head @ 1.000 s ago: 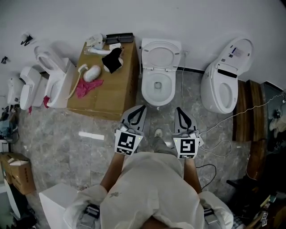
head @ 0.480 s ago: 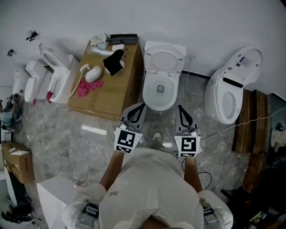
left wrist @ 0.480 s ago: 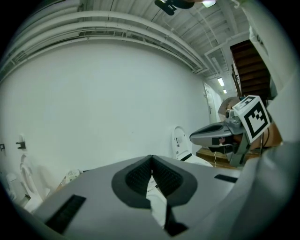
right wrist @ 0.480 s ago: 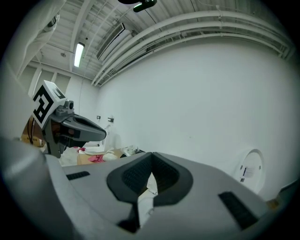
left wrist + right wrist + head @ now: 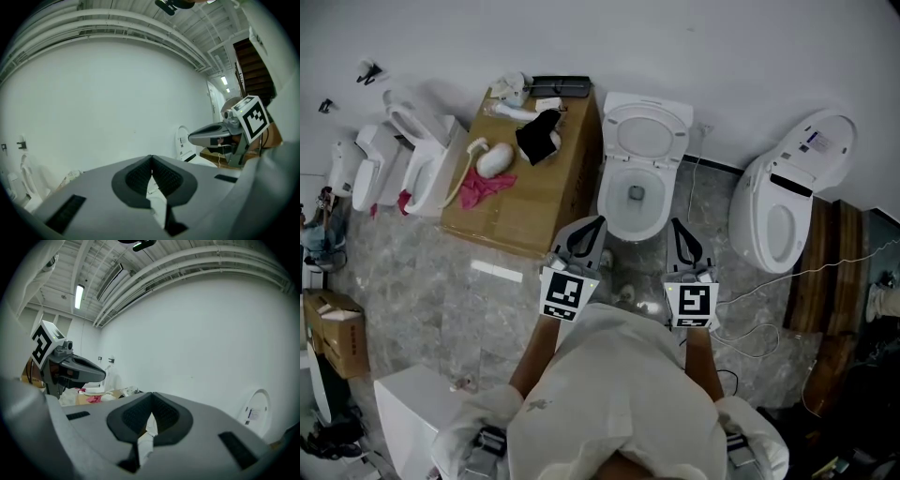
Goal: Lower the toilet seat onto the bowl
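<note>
Seen from above, a person stands on a grey marbled floor (image 5: 422, 300) facing a white toilet whose seat (image 5: 645, 157) stands upright at the far end, leaning back toward the wall (image 5: 722, 56), with the open bowl (image 5: 614, 202) just in front of it. The left gripper (image 5: 597, 223) and right gripper (image 5: 675, 226) point forward on either side of the bowl's near rim, both with jaws pressed together and nothing between them. Neither touches the toilet. The step in hand appears to be the approach. To do it well, one gripper would likely need to reach over the bowl to the seat's top edge, either opening to pinch it or hooking it with the closed tip, then tip it forward and guide it down slowly so that it does not slam. The other gripper should stay clear of the rim. Whether a separate lid stands behind the seat cannot be told. To the left sits a brown worktop (image 5: 544, 202) carrying a pink cloth (image 5: 478, 186) and a black item (image 5: 539, 131). Further left more white toilets (image 5: 403, 159) stand against the wall, another toilet (image 5: 787, 187) sits to the right, and cables (image 5: 750, 309) trail over the floor nearby.
</note>
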`<state>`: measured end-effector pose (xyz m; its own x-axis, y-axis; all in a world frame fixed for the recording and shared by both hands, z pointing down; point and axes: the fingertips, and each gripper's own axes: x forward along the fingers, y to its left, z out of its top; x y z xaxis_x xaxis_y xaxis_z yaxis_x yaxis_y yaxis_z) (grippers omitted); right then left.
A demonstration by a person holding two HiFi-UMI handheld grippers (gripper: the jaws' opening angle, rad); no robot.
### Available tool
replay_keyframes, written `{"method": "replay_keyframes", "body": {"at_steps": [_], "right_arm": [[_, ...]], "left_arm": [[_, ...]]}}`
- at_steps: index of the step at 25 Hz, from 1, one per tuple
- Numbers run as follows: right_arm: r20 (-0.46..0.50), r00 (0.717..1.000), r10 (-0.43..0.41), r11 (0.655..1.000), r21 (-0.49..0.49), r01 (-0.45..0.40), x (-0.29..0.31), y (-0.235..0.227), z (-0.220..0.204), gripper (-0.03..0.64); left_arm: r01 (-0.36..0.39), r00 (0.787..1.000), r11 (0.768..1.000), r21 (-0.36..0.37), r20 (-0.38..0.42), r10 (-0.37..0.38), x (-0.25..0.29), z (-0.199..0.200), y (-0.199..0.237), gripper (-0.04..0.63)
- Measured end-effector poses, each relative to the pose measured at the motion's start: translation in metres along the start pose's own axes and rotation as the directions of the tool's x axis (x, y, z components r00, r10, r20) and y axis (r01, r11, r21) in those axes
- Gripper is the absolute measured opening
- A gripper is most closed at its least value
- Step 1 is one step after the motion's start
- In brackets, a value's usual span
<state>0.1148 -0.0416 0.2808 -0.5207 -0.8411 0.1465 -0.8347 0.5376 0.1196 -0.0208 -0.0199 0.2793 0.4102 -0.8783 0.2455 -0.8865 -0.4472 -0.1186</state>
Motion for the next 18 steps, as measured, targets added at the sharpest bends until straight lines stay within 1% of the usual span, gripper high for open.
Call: {"method": "replay_keyframes", "body": {"at_steps": [6,18], "right_arm": [[-0.006,1.0,-0.015,1.0,0.003,0.015,0.026,-0.016,-0.003,0.005],[-0.038,0.998,-0.05,0.999,0.001,0.05,0.105,-0.042,-0.005,0.005]], "left_arm": [[0.007,1.0,1.0,0.003,0.01,-0.007,0.029,0.002,0.015,0.014],[0.038,0.999,0.999,-0.024,0.016,-0.038,0.102,0.001,0.073,0.014]]}}
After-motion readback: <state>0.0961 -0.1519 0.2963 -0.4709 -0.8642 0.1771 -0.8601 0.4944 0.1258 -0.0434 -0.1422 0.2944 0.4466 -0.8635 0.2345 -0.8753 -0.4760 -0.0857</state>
